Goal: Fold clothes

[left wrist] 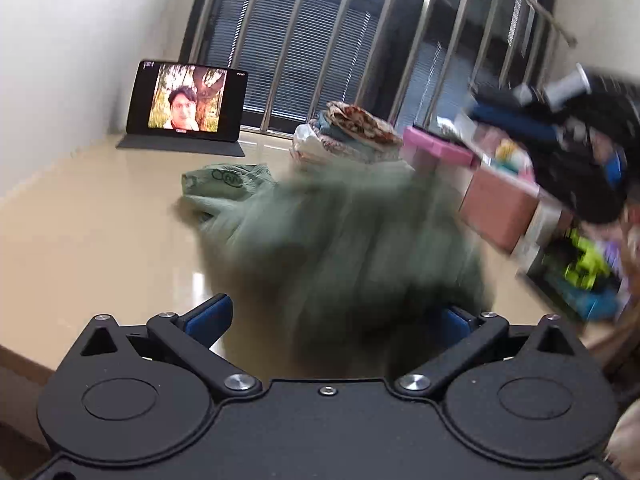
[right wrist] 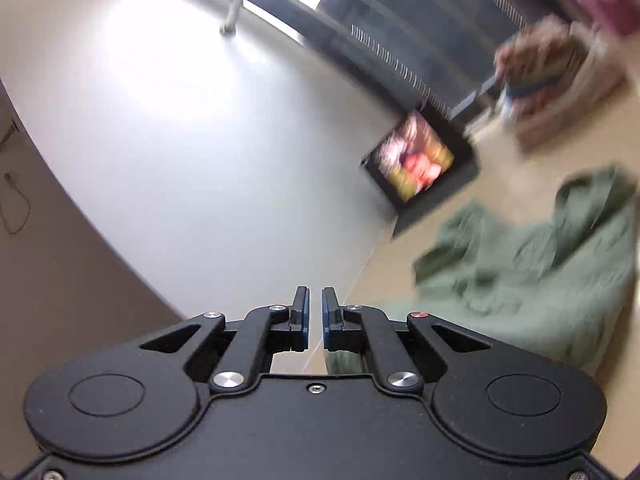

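The left hand-held gripper [left wrist: 338,320] has its jaws spread wide, and the blurry green cloth [left wrist: 352,240] bunches up between them — whether the pads touch it, I cannot tell. The right hand-held gripper [right wrist: 315,316] has its jaws pressed nearly together with nothing in them, and it is tilted — the cloth lies off to its right on the tan bench [left wrist: 80,232]. Farther back sit a pile of folded clothes [left wrist: 352,136] and a tablet [left wrist: 186,102] by the wall.
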### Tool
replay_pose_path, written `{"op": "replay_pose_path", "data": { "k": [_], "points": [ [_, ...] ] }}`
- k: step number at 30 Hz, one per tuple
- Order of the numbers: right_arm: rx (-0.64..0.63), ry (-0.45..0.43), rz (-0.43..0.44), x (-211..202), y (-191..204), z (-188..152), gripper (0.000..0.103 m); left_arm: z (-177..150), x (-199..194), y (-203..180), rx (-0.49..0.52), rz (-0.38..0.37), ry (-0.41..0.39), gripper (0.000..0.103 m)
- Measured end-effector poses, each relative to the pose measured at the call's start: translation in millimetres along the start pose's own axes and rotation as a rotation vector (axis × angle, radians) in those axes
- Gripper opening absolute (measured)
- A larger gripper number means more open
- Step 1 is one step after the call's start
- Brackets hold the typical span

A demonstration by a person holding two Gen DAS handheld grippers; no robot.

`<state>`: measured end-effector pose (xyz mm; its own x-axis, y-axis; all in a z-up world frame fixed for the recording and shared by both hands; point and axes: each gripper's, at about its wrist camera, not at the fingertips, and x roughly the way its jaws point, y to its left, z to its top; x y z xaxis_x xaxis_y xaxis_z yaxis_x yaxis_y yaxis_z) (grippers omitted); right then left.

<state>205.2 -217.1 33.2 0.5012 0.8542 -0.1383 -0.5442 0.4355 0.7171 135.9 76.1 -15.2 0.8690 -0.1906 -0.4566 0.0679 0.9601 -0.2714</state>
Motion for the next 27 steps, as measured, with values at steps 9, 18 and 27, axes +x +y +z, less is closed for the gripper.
{"op": "replay_pose_path", "data": {
  "k": [9,18,27],
  "points": [
    [-0.408,0.18,-0.361,-13,8,-59,0.067,-11,27,5,0.05,0.035,0.041,0.044],
    [-0.809,0.262,-0.481,31,51,-124,0.09,1,10,-11,0.157,0.0,-0.025,0.028],
    [-1.184,0.251,-0.706,93,61,-146,0.049,-8,-11,-20,0.28,0.121,-0.088,0.022]
  ]
}}
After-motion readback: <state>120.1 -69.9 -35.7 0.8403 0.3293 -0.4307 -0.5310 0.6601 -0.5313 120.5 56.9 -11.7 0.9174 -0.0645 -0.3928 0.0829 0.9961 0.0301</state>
